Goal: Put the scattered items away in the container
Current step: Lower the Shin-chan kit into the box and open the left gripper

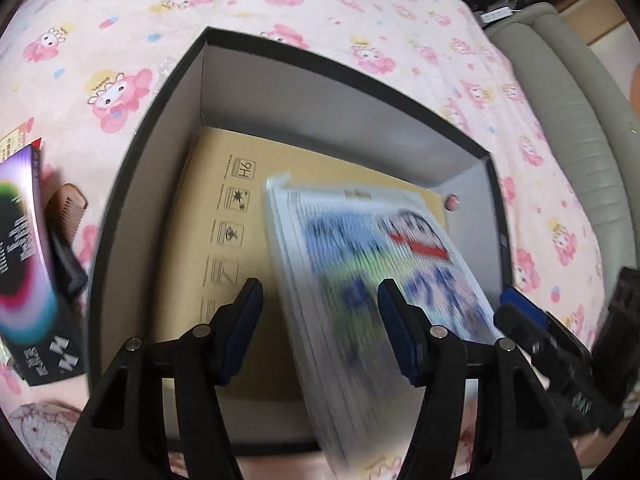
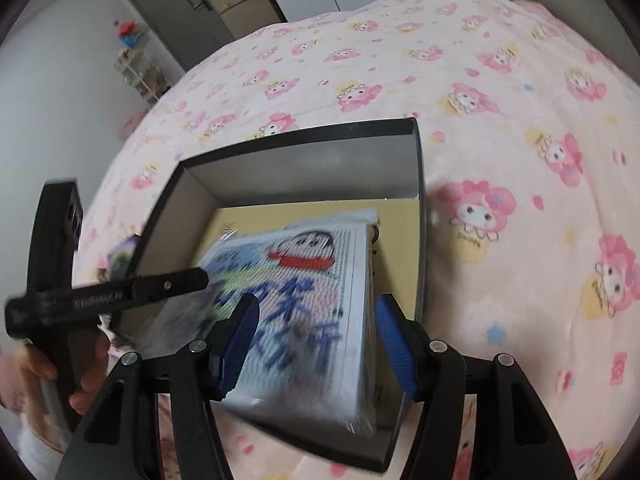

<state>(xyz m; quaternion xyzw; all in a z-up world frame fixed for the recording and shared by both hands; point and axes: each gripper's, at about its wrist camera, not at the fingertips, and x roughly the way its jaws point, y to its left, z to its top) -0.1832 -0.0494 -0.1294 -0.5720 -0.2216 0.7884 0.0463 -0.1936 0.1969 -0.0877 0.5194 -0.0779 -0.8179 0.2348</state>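
- Black carton (image 1: pixel 28 272) with a multicoloured ring print: lies on the pink cartoon-print blanket (image 1: pixel 320 4), at the far left of the left wrist view, outside the box.
- Brown comb (image 1: pixel 68 212): lies just beside that carton, between it and the box wall.
- Black box (image 1: pixel 168 92), white-lined and open-topped: sits on the blanket. A flat tan cardboard package (image 1: pixel 224 216) lies on its floor.
- Left gripper (image 1: pixel 320 312): jaws spread wide, poised over the box. The plastic-wrapped picture pack (image 1: pixel 372 280) passes between the fingers; contact cannot be confirmed.
- Picture pack: blurred, tilted, inside the box above the tan package. Its face shows a cartoon figure with a red scarf.
- Right gripper (image 2: pixel 316 320): jaws spread wide on either side of the pack (image 2: pixel 296 304); whether the pads grip it cannot be told.
- In the right wrist view, the person's left hand (image 2: pixel 28 376) grips the left gripper's handle at the left edge.
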